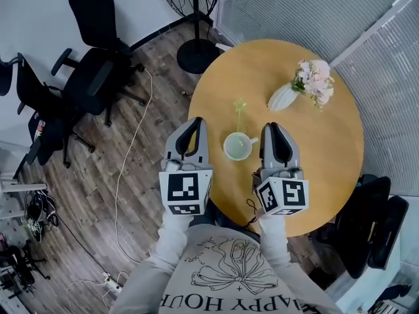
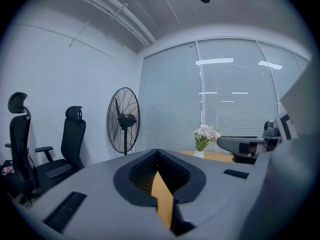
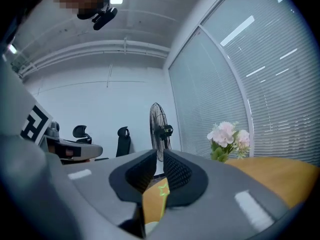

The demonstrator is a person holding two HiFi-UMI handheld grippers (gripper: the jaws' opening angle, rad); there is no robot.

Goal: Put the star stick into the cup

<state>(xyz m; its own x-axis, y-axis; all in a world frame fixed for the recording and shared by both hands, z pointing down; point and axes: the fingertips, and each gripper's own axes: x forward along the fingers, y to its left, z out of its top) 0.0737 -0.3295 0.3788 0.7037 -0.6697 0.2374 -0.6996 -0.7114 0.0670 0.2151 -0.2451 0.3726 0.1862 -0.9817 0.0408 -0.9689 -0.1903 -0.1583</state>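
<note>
flanking the cup (image 1: 237,146) — left tongs (image 1: 196,120), right tongs (image 1: 273,127) — star stick (image 1: 239,112) beyond.

Place: office, meeting corner.
Seating: black high-back swivel chairs (image 1: 95,77) with armrests and headrests.
Table: 1 round wooden table (image 1: 334,156) with a vase of flowers (image 1: 283,97).
Windows: tall glazing behind closed slatted blinds (image 2: 225,99).
Cooling: 1 black pedestal fan (image 2: 123,120).
Floor: wood planks (image 1: 85,195); loose cable (image 1: 127,169), power strip (image 1: 112,284).
Walls: plain white.
</note>
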